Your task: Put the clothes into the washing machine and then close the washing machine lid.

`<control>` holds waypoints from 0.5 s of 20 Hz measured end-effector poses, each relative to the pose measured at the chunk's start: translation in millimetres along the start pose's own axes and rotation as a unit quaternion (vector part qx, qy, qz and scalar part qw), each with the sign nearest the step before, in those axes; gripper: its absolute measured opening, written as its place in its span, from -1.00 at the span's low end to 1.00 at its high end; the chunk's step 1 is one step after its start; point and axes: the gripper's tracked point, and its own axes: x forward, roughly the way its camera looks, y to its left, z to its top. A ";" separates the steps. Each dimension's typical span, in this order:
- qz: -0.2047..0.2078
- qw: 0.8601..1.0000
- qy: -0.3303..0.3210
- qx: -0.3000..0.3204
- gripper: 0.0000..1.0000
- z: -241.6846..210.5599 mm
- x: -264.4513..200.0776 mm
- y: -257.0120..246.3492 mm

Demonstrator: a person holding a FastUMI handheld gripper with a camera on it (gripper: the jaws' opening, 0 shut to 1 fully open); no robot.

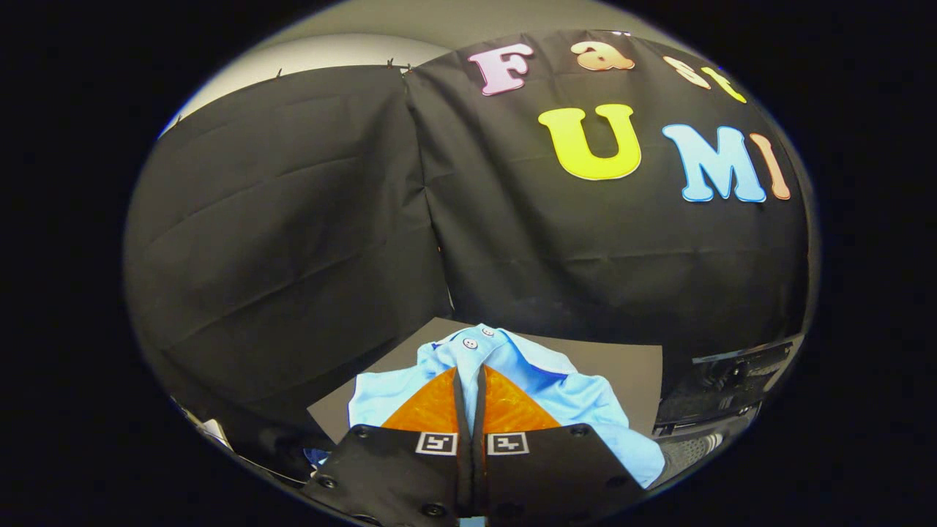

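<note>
A light blue buttoned shirt (564,395) is bunched around my fingertips, its collar and white buttons just beyond them. My gripper (469,375) is shut, the two fingers pressed almost together with a fold of the shirt pinched between them. The cloth spreads out to both sides of the fingers and hangs down past the right one. Beneath the shirt is a dark grey flat surface (629,366). To the right of the shirt stands a dark machine body (732,388) with a black rim; its opening and lid are hidden.
Black cloth walls (293,241) close off the space right behind the grey surface and to the left. Small pale clutter (212,428) sits low on the left, below the surface's edge.
</note>
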 end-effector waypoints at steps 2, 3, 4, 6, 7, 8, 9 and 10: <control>-0.004 1.000 -0.008 -0.002 -0.98 4.3 -7.1 -0.3; -0.007 1.000 -0.012 -0.003 -0.98 7.0 -10.1 -1.3; -0.009 1.000 -0.018 -0.005 -0.98 11.3 -14.0 -4.2; -0.016 1.000 -0.022 -0.010 -0.98 14.8 -21.7 -19.3; -0.019 0.999 -0.024 -0.013 -0.98 16.2 -24.0 -24.8; -0.023 0.999 -0.028 -0.013 -0.98 17.8 -27.0 -30.1; -0.024 0.999 -0.031 -0.014 -0.98 18.1 -30.8 -31.5; -0.026 0.999 -0.035 -0.014 -0.98 20.4 -34.6 -35.6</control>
